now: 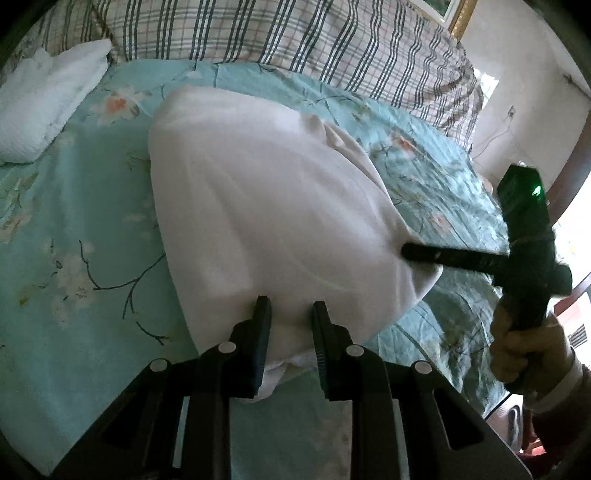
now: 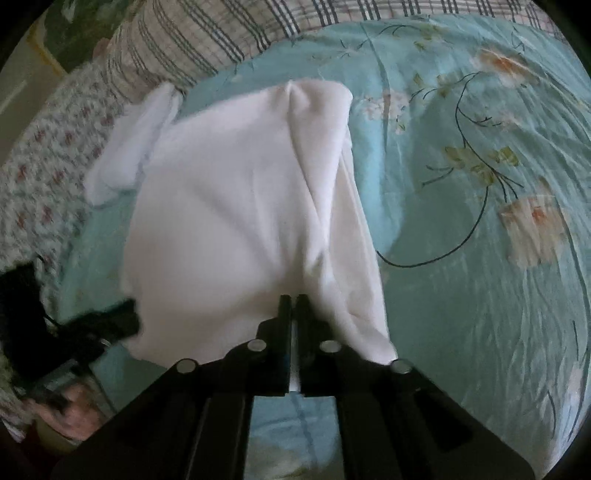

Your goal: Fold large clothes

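Note:
A large white garment (image 1: 266,206) lies partly folded on the bed; it also shows in the right wrist view (image 2: 229,206). My left gripper (image 1: 290,306) is at the garment's near edge, jaws apart, with a bunch of white cloth between the fingers (image 1: 262,332). My right gripper (image 2: 293,301) is shut on the garment's near right edge, a strip of white cloth showing between the jaws. In the left wrist view the right gripper (image 1: 406,253) reaches in from the right and pinches the cloth's right corner.
The bed has a teal floral cover (image 1: 74,229). A folded white towel (image 1: 44,103) lies at the far left. A plaid pillow (image 1: 295,33) lies along the head of the bed. A floral quilt (image 2: 40,158) lies left in the right wrist view.

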The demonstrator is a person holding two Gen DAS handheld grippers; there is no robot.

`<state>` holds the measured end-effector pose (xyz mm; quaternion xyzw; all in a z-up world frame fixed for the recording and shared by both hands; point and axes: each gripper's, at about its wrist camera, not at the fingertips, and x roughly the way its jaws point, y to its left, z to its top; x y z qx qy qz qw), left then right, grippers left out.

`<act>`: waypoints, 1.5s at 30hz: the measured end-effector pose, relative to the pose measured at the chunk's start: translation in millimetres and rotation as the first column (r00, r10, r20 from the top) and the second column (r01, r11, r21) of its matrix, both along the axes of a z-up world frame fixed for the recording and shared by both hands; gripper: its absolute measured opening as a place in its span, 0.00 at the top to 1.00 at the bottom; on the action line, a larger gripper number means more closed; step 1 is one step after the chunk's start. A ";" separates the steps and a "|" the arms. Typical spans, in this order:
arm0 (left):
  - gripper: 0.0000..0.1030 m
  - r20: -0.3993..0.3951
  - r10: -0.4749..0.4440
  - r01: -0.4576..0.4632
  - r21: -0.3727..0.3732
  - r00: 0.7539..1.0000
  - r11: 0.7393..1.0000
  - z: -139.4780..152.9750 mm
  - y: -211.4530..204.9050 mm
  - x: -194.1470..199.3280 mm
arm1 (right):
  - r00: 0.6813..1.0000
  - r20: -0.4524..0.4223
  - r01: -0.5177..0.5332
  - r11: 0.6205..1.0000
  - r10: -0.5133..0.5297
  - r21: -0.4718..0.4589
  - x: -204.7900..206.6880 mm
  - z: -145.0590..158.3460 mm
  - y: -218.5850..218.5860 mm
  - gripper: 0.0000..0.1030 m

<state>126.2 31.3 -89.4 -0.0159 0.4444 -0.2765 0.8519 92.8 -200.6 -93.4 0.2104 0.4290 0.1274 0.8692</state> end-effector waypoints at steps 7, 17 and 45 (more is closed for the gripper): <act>0.48 0.004 0.109 -0.108 -0.063 0.994 0.992 34.1 26.3 -3.5 | 0.998 0.020 0.053 0.999 -0.053 0.002 24.8 14.4 -18.6 0.94; 0.34 -0.107 0.185 -0.196 -0.097 0.977 0.976 16.0 39.6 35.2 | 0.998 -0.051 0.050 0.994 -0.045 0.094 72.8 -7.5 -15.5 0.63; 0.28 -0.135 0.179 -0.181 -0.007 0.975 0.983 -16.6 15.6 44.8 | 0.999 0.003 0.041 0.998 -0.040 -0.047 74.6 -16.1 -6.7 0.88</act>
